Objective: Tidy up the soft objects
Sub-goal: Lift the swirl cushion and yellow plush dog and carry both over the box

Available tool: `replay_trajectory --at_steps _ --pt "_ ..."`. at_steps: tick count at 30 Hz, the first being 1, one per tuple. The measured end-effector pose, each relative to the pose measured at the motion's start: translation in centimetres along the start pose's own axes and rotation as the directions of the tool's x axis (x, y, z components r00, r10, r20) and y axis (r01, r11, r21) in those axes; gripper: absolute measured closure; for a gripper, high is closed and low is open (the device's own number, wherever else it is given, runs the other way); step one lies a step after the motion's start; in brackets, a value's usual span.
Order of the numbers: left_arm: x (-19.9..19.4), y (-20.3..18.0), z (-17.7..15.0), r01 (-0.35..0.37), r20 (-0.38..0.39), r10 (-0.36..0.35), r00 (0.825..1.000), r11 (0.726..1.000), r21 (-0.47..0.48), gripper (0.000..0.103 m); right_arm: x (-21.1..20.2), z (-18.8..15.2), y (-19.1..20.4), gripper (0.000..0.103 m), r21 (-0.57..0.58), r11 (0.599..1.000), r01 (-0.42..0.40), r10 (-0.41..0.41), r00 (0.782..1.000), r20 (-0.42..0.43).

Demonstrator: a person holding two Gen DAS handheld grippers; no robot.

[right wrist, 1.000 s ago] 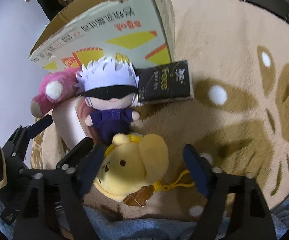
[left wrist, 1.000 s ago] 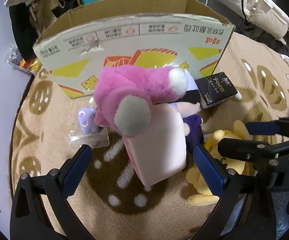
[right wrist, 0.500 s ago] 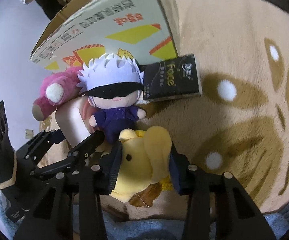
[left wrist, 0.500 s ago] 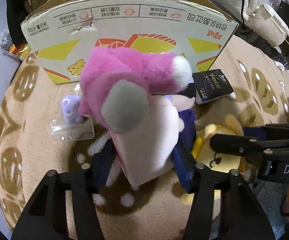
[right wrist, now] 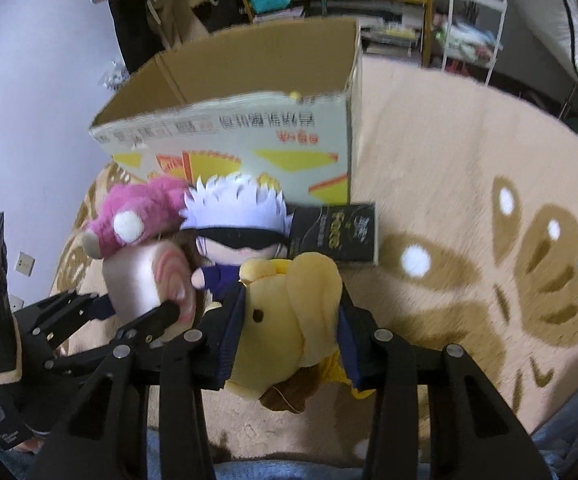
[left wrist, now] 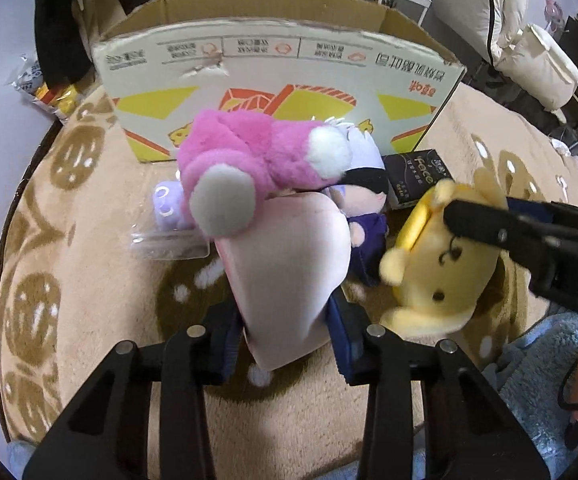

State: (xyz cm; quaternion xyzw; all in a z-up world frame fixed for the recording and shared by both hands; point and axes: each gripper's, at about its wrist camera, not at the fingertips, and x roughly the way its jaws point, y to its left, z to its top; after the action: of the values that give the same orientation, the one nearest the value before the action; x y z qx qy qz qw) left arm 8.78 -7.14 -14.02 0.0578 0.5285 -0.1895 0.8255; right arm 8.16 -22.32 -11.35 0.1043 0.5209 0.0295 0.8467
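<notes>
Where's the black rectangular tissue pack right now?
The black rectangular tissue pack lies flat on the beige rug by the cardboard box's right front corner, beside the white-haired doll.

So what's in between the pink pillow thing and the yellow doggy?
The white-haired doll in dark purple clothes sits between the pale pink cushion and the yellow plush. The right wrist view shows it best.

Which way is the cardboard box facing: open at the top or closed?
Open at the top. The cardboard box has no lid or flaps across it, and the right wrist view looks down onto its bare brown inner walls. Its floor is hidden.
</notes>
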Motion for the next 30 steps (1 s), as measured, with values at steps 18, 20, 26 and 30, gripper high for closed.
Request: replay_trajectory --at_steps 18,20,26,30 --pt "-8.3 -0.5 -1.2 -0.100 0.232 0.101 0.967 0.995 -0.013 0.065 -7.2 -0.4 -0.4 0.058 -0.040 0.999 0.025 -0.010 0.940 0.341" --pt "-9.4 -0.6 -1.2 -0.114 0.269 0.112 0.957 0.993 -0.009 0.065 -7.7 -0.3 -0.3 0.058 -0.043 0.999 0.023 -0.005 0.930 0.368" --pt "-11.8 -0.6 -0.9 -0.156 0.348 0.147 0.926 0.988 -0.003 0.065 -9.0 -0.2 -0.2 0.058 -0.047 0.999 0.018 0.004 0.901 0.433" --pt "-13.0 -0.2 -0.6 -0.194 0.388 0.182 0.904 0.981 -0.007 0.065 -10.1 -0.1 -0.1 0.058 -0.051 0.999 0.017 0.010 0.876 0.481"
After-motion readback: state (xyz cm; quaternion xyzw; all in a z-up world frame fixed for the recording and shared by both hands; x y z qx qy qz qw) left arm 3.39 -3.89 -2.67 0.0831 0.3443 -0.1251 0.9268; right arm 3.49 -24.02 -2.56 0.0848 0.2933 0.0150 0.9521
